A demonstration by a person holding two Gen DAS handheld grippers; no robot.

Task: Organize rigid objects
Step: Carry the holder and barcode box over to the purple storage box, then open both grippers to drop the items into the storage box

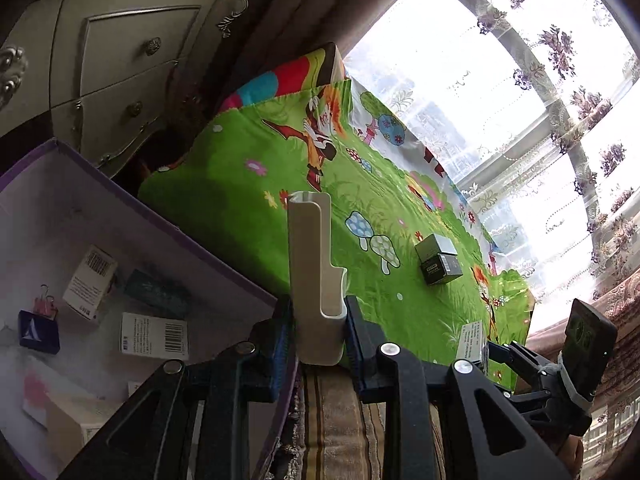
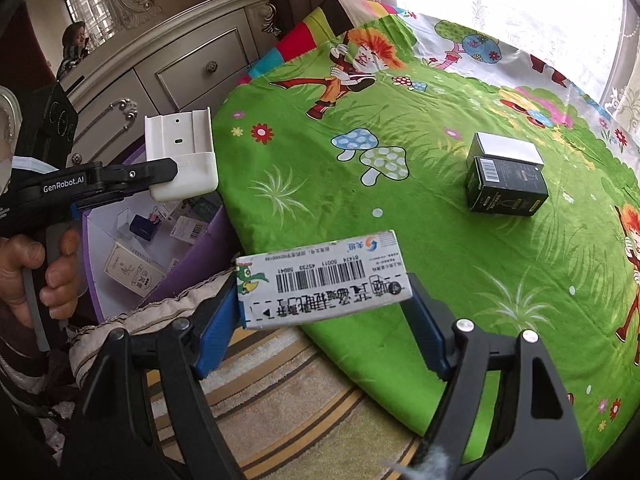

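Two stacked boxes (image 2: 506,178) sit on the cartoon sheet (image 2: 400,220), well apart from the storage bin (image 2: 160,240). Bin lies left of the sheet, before the dresser (image 2: 180,68). Small cartons (image 1: 154,334) and a binder clip (image 1: 44,306) lie inside the bin. Striped rug (image 2: 280,392) runs below the sheet's near edge.

My left gripper (image 2: 176,178) is black, with "GenRobot.AI" in white on its side, blue pads and a grey trigger at 7 o'clock; my right gripper (image 2: 324,312) has black arms, silver screw heads, blue pads (image 2: 212,332); its camera block is strapped with grey tape.
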